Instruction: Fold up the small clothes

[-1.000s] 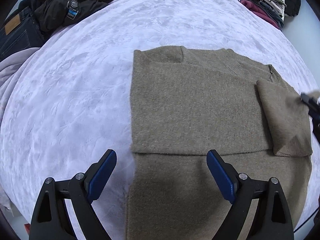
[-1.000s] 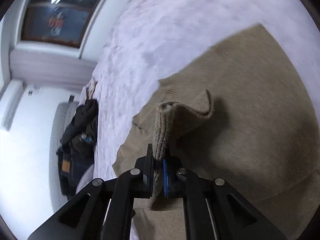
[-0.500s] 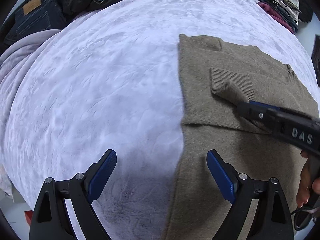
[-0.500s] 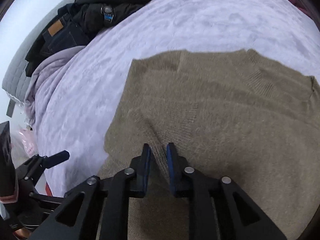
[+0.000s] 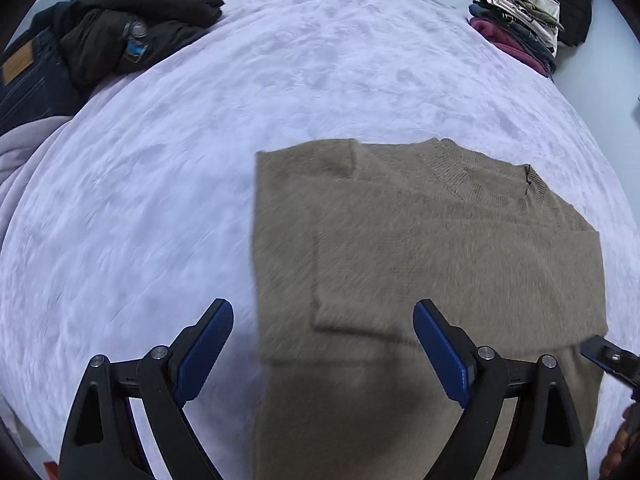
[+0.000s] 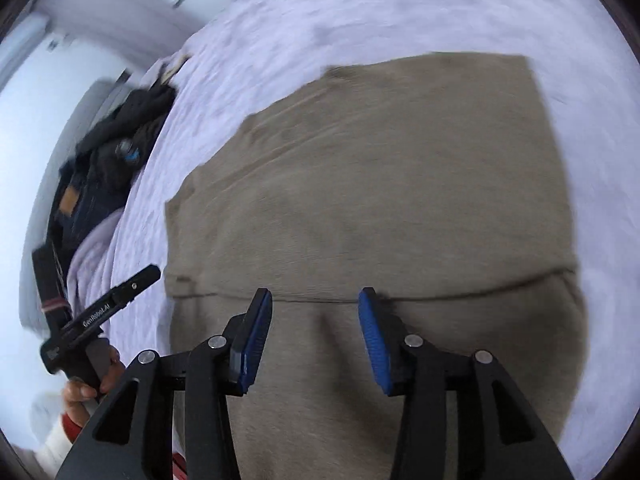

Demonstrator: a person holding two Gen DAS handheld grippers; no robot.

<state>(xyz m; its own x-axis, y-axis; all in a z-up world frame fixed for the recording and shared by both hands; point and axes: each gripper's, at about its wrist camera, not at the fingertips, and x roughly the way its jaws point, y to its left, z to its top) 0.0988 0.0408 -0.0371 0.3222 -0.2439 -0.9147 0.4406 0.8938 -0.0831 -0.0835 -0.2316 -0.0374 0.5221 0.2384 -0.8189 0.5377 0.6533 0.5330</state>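
Both grippers empty. Left gripper (image 5: pixel 323 348) jaws wide apart, gripping nothing; left edge of the tan sweater (image 5: pixel 420 248) lies flat on the lilac bedspread (image 5: pixel 200 140) just past and between its fingertips. Right gripper (image 6: pixel 316 336) jaws opening, roughly half spread, nothing pinched; a fold line of the sweater runs straight across right beyond its fingertips.
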